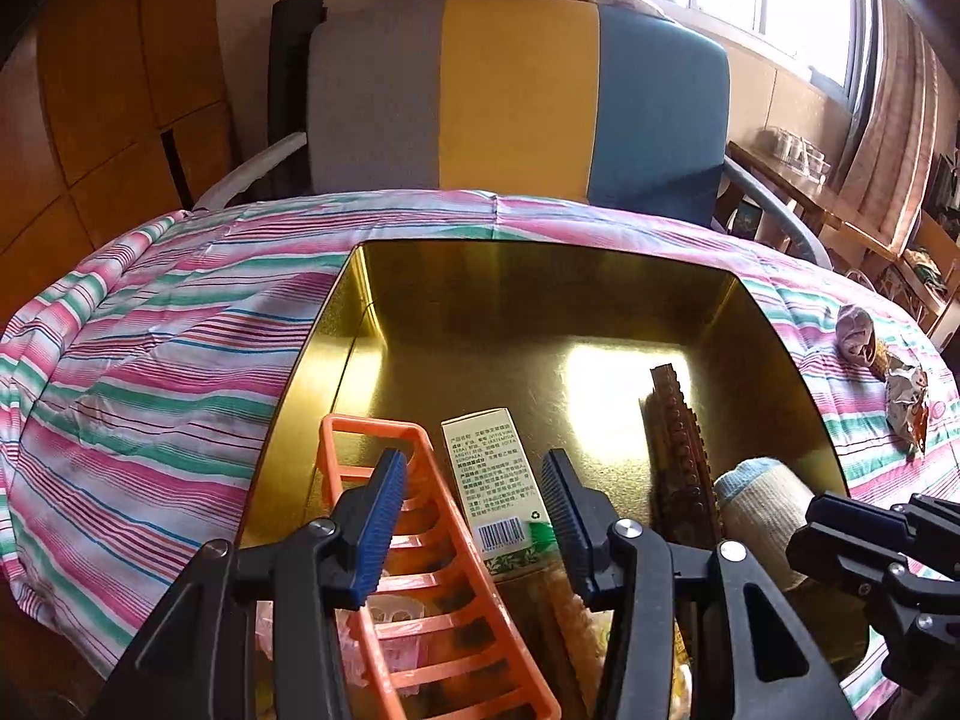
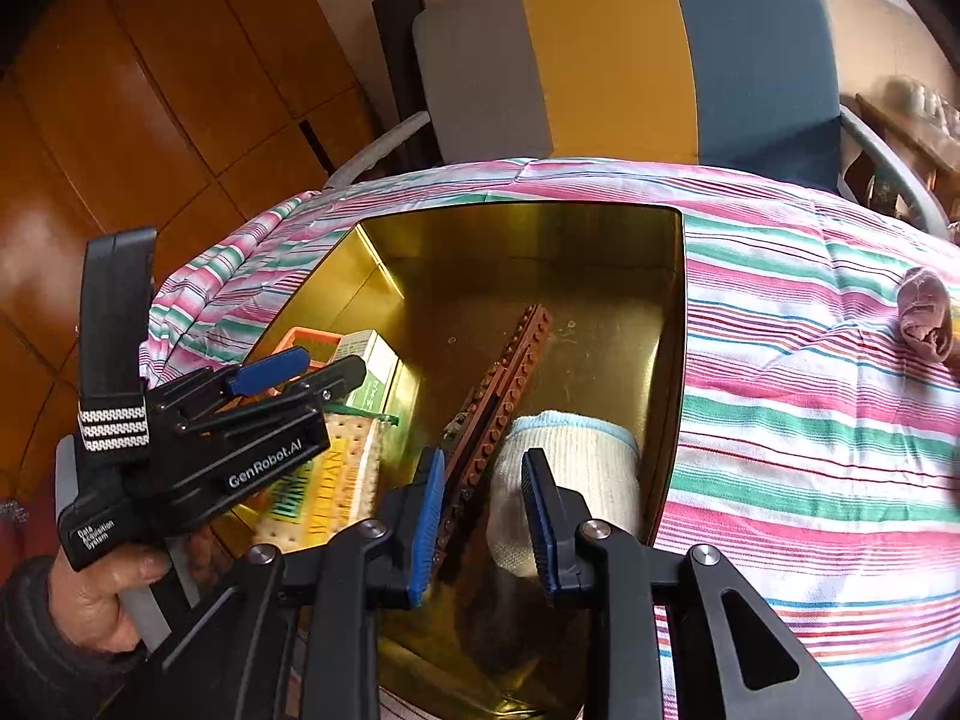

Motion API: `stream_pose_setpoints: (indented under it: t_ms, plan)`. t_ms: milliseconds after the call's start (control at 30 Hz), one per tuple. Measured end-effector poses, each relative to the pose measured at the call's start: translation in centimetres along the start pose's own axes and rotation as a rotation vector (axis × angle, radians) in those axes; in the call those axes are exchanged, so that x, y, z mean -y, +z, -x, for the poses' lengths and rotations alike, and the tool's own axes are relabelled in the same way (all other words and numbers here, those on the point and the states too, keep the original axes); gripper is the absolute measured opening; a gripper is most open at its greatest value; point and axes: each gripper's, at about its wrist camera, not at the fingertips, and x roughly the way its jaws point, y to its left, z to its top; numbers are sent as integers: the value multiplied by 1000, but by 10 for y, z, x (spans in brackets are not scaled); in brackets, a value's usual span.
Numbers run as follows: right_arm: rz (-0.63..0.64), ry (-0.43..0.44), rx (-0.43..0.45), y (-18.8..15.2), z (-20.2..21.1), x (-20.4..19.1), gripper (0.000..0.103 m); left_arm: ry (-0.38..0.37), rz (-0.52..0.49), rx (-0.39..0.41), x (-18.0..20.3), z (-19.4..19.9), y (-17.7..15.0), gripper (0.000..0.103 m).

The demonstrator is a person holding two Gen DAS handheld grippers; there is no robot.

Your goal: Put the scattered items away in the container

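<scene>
Clutter crowds the gold tin (image 1: 360, 276): your parted, empty left gripper (image 1: 474, 516) could snag the orange rack (image 1: 432, 570), and your right gripper (image 2: 483, 516), also parted and empty, hangs over the sock (image 2: 570, 468); crumpled wrappers (image 1: 906, 402) wait on the striped cloth (image 1: 150, 360).

tin (image 1: 312, 384): shiny gold inside
rack (image 1: 420, 546): orange
box (image 1: 498, 480): pale cream with dark print, a barcode, green at the lower end
brick strip (image 1: 678, 450): brown, studded
sock (image 2: 570, 468): cream with a light blue cuff
packet (image 2: 336, 492): cream dotted, yellow and green lettering
cloth (image 1: 150, 372): white with pink, green, blue and red stripes
chair (image 1: 516, 96): grey, yellow and blue panels
gripper pads (image 1: 378, 528): blue on black arms
wall panels (image 2: 150, 90): orange-brown wood
</scene>
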Motion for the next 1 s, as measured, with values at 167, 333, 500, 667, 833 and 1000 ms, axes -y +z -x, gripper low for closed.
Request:
stream_pose_setpoints:
  t_ms: [167, 333, 500, 667, 833, 1000]
  plan:
    - [7, -1, 26, -7, 14, 0, 29, -12, 17, 25, -1, 23, -9, 48]
    - [-57, -35, 52, -17, 31, 28, 31, -31, -2, 41, 17, 41, -21, 48]
    - [-141, -87, 74, -31, 49, 65, 34, -84, -29, 32, 47, 54, -30, 54]
    - [-226, -138, 96, -44, 67, 102, 37, -161, -65, 17, 83, 62, -36, 55]
    - [-337, -201, 118, -65, 89, 148, 38, -236, -130, -5, 121, 66, -43, 57]
    - [-461, -253, 146, -88, 116, 199, 48, -295, -212, -48, 160, 64, -55, 57]
